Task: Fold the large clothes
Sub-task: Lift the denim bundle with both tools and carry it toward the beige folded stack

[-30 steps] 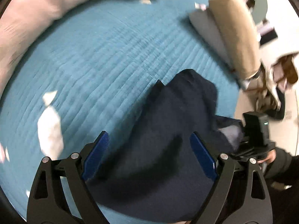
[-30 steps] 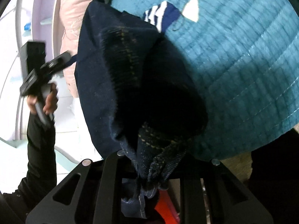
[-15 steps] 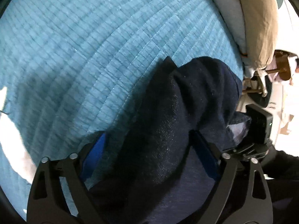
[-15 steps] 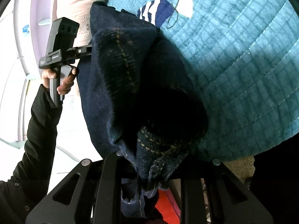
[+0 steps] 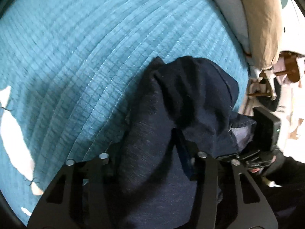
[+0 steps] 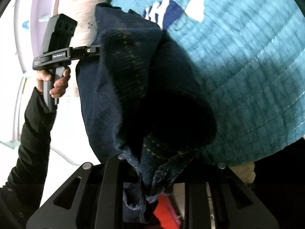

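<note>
Dark navy jeans (image 5: pixel 171 103) lie bunched at the edge of a teal quilted bedspread (image 5: pixel 76 57). My left gripper (image 5: pixel 146 152) points down onto them. Its jaws are closing, and a thick fold of denim fills the gap and touches both pads. My right gripper (image 6: pixel 158 173) is shut on a bunched seam of the jeans (image 6: pixel 124 72) with yellow stitching, held off the bed's edge. The right wrist view shows the left gripper's body (image 6: pixel 57 43) and the hand (image 6: pixel 55 82) holding it, its fingers hidden behind the denim. The right gripper's body (image 5: pixel 265 131) shows in the left wrist view.
Beige and pale grey folded clothes (image 5: pixel 261 24) lie at the bed's far right. A pink quilt (image 6: pixel 83 5) lies along the bed's side by the left gripper. A blue-and-white striped garment (image 6: pixel 164 11) and white scraps (image 5: pixel 15 137) rest on the bedspread. Something red (image 6: pixel 165 211) lies below the right gripper.
My left gripper dropped onto the jeans and its wide-open jaws narrowed around a fold of denim. The right gripper kept its hold and stayed in place.
</note>
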A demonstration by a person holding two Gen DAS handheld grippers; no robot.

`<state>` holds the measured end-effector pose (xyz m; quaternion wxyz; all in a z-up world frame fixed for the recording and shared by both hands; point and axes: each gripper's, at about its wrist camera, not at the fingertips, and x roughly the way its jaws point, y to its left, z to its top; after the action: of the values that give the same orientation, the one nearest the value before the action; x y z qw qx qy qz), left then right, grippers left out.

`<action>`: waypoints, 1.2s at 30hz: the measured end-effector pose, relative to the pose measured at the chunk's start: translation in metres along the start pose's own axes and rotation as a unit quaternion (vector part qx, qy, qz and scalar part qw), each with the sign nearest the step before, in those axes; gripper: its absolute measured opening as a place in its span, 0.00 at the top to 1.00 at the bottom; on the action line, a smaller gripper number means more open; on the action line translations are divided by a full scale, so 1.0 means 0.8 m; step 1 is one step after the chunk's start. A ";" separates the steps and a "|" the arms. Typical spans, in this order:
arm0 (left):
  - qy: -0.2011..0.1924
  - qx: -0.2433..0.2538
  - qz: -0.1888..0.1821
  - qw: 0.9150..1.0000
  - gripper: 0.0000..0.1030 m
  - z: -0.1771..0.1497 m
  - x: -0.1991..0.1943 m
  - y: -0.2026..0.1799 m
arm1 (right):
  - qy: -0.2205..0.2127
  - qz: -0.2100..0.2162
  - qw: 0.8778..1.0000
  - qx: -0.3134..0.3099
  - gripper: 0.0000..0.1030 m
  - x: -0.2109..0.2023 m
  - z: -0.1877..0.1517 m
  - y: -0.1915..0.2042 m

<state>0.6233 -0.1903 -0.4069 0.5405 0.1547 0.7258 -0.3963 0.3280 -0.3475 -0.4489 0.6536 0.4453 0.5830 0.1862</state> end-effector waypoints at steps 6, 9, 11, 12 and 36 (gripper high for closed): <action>-0.050 -0.008 0.007 0.999 0.77 -0.021 -0.029 -0.029 | -0.048 -0.022 0.997 -0.064 0.83 -0.018 -0.021 0.051; -0.087 -0.011 -0.013 0.996 0.78 -0.029 -0.048 -0.044 | -0.083 -0.022 0.994 -0.065 0.83 -0.039 -0.030 0.061; -0.109 -0.006 -0.021 0.994 0.78 -0.031 -0.064 -0.059 | -0.105 -0.019 0.992 -0.067 0.83 -0.061 -0.035 0.068; -0.119 -0.004 -0.024 0.993 0.78 -0.030 -0.071 -0.069 | -0.111 -0.022 0.991 -0.070 0.83 -0.068 -0.035 0.070; -0.255 0.218 0.016 0.942 0.78 0.221 -0.271 -0.442 | -0.315 0.122 0.940 -0.036 0.83 -0.459 0.066 0.035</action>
<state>0.5889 -0.5028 -0.0838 0.6669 0.1746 0.4566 -0.5624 0.2930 -0.6315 -0.2117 0.7918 0.5251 0.2813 0.1351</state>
